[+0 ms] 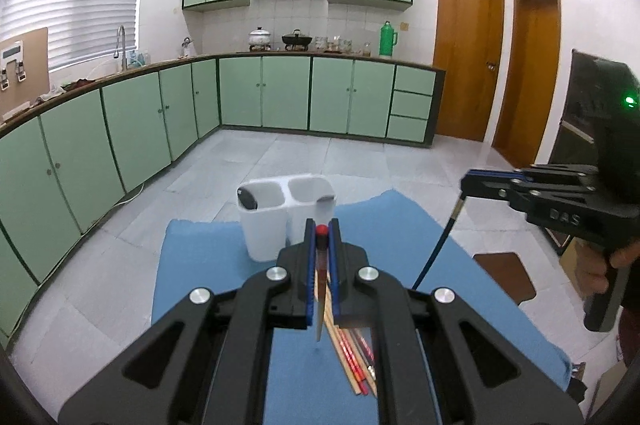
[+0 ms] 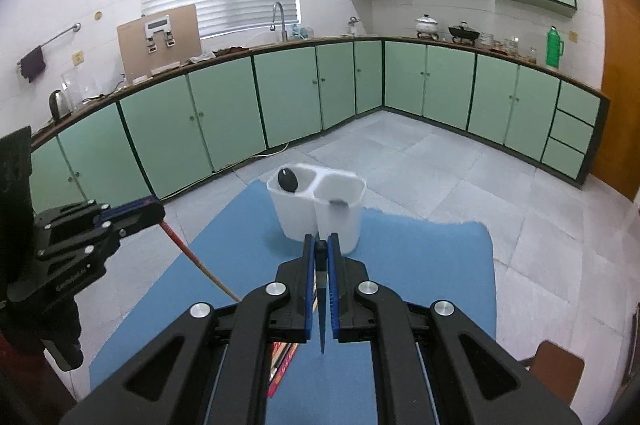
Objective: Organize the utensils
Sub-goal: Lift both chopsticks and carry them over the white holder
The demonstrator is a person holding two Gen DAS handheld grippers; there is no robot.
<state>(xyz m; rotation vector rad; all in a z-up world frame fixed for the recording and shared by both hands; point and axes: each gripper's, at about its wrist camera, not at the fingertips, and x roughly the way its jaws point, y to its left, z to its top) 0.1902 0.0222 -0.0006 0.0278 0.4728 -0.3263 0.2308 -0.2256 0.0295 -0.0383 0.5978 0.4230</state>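
Observation:
A white two-compartment utensil holder [image 1: 280, 213] [image 2: 320, 205] stands on a blue mat [image 1: 208, 265] [image 2: 420, 265]. A black spoon bowl [image 1: 247, 199] [image 2: 287, 180] sticks out of its left compartment. My left gripper [image 1: 321, 225] is shut on a red-topped chopstick [image 1: 320, 265] and holds it above the mat, just in front of the holder; it also shows in the right wrist view [image 2: 156, 211]. My right gripper [image 2: 320, 243] is shut on a dark blue chopstick [image 2: 321, 305], also raised; it shows in the left wrist view [image 1: 470, 185], right of the holder. Several chopsticks [image 1: 356, 357] lie on the mat.
Green kitchen cabinets [image 1: 264, 93] run along the far walls across a tiled floor [image 1: 304, 157]. A brown stool seat [image 1: 508, 275] stands to the right of the mat. Wooden doors [image 1: 468, 57] are at the right.

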